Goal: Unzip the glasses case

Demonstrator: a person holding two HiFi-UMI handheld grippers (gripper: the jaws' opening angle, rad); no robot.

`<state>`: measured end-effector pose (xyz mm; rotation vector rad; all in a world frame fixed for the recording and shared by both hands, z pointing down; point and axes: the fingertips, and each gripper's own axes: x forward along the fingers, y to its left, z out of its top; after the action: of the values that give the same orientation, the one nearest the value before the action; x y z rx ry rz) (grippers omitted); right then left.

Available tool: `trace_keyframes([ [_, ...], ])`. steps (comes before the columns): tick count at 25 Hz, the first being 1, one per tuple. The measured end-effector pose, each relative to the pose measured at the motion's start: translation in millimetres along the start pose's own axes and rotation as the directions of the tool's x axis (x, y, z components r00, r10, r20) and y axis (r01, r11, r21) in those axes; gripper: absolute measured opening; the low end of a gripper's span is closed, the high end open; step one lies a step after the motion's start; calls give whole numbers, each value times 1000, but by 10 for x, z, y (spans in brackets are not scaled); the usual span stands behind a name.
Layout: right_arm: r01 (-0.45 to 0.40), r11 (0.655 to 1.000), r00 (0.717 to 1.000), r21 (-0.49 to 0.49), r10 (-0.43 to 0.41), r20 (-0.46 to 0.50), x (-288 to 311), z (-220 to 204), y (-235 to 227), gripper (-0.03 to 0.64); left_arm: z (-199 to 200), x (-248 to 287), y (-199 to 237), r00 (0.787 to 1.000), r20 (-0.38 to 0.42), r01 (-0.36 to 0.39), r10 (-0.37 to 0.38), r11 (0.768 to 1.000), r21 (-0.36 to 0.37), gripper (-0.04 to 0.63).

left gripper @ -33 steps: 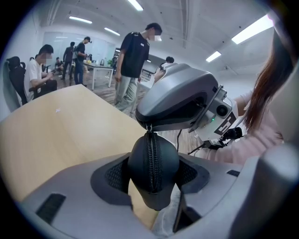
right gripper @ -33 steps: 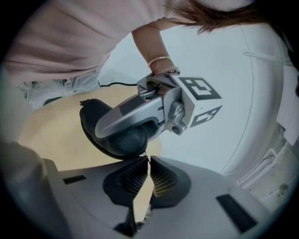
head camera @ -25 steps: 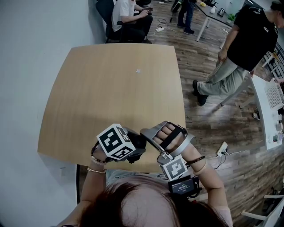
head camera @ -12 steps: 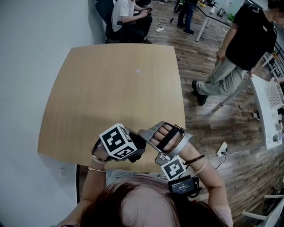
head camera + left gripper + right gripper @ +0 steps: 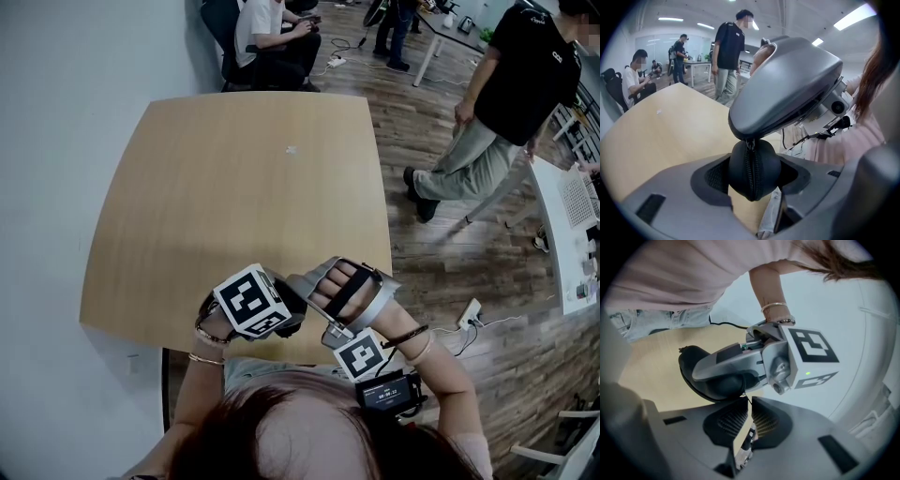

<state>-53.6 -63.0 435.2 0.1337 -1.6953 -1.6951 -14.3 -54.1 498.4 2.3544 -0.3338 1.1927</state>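
The black glasses case (image 5: 753,169) sits between my left gripper's (image 5: 753,183) jaws, its zipper running down the middle toward the camera. In the right gripper view the case (image 5: 692,367) bulges out under the left gripper's grey body. My right gripper (image 5: 746,404) has its jaws pressed almost together on the thin zipper pull (image 5: 746,396) at the case's end. In the head view the left gripper (image 5: 281,314) and the right gripper (image 5: 302,283) meet tip to tip over the near edge of the wooden table (image 5: 234,187); the case is mostly hidden there.
A small white scrap (image 5: 292,149) lies far out on the table. A white wall runs along the left. A seated person (image 5: 272,37) is beyond the far edge. Another person (image 5: 497,112) walks on the wood floor at the right, near a power strip (image 5: 469,312).
Both grippers drifted slightly, the right one a little left and up, still joined at the case. The walking person stepped a little to the left.
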Motion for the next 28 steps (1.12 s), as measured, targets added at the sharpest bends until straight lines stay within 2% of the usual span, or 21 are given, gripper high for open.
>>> trace_keyframes([
  [6,7,999,1000,44,-7,2,51,14,35,36,-66,24,62,1000,-4,-29,29,1000,3,250],
  [12,54,991,998,121,-55,4,48,-16,-122,49,-76,99,3,1000,-2,-23,23,999,30,250],
  [17,79,983,996,166,-73,-42,22,-155,-155,49,-108,68,60,999,30,-44,43,999,21,250],
  [20,85,970,994,228,-68,-81,24,-260,-116,49,-108,-32,193,993,87,-81,82,997,-5,250],
  [24,103,943,989,315,-63,-134,30,-385,-103,48,-54,-239,363,966,226,-110,123,991,-72,250],
  [28,134,893,984,429,-71,-161,8,-475,-126,46,28,-440,487,917,358,-136,176,982,-135,250],
])
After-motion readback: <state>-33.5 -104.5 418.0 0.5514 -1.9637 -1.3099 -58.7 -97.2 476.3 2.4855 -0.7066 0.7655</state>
